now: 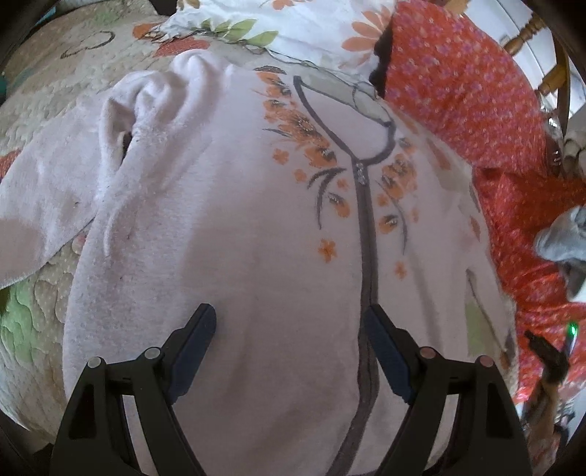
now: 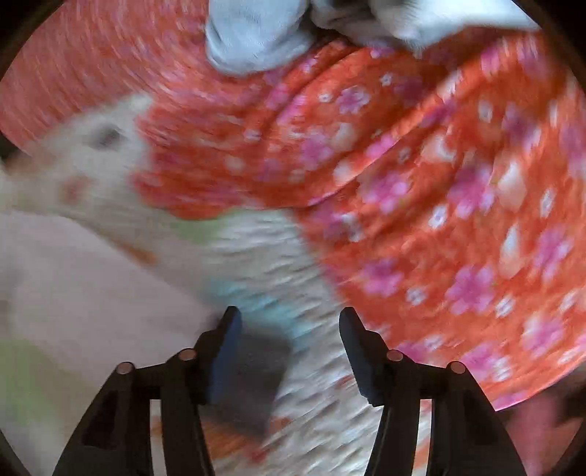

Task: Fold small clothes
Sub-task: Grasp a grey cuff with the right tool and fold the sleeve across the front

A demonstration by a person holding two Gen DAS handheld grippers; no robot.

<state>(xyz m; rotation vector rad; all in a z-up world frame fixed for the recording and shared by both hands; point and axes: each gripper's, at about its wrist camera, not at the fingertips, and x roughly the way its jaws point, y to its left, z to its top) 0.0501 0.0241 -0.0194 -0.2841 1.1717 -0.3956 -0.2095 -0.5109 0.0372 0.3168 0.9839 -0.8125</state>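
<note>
A pale pink fleece zip jacket (image 1: 234, 234) with orange flower embroidery and a grey zipper lies spread front-up on the quilted bed. Its left sleeve (image 1: 55, 190) is bunched and folded out to the left. My left gripper (image 1: 289, 318) is open just above the jacket's lower front, the zipper line under its right finger. My right gripper (image 2: 289, 322) is open and empty above the quilt (image 2: 278, 241), between the jacket's edge (image 2: 73, 285) on the left and an orange flowered garment (image 2: 439, 205) on the right. The right wrist view is motion-blurred.
The orange flowered garment (image 1: 472, 95) lies right of the jacket. A white flower-print cloth (image 1: 293, 29) lies behind it. A grey-white garment (image 2: 256, 33) sits on the orange one. A wooden chair (image 1: 549, 62) stands at the far right. The right gripper (image 1: 549, 359) shows at the right edge.
</note>
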